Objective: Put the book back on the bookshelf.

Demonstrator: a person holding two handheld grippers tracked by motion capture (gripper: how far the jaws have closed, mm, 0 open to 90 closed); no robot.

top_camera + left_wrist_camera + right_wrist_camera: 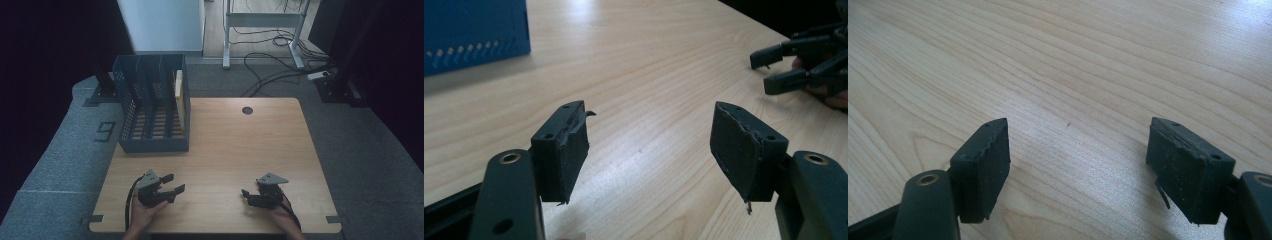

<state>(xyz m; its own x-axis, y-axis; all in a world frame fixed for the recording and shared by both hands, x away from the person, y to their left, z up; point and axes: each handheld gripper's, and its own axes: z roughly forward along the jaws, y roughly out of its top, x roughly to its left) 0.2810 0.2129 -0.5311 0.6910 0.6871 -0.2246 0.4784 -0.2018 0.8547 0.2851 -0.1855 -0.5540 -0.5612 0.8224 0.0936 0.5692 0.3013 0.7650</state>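
Note:
A light wooden table (235, 145) carries both of my grippers near its front edge. My left gripper (173, 182) rests at the front left in a hand, open, its jaws pointing right. In the left gripper view the left gripper (651, 145) has its pads wide apart over bare wood with nothing between them. My right gripper (246, 196) lies at the front right, jaws pointing left toward the other. The right gripper (1078, 150) is open too, over bare wood. The right gripper (774, 70) also appears far off in the left gripper view.
A dark blue slotted file rack (152, 102) stands at the table's back left corner, with a pale yellow flat item (179, 97) in its rightmost slot. The rack's wall (474, 35) is at top left. A round cable hole (247, 110) sits mid-back. Cables (280, 55) trail on the floor.

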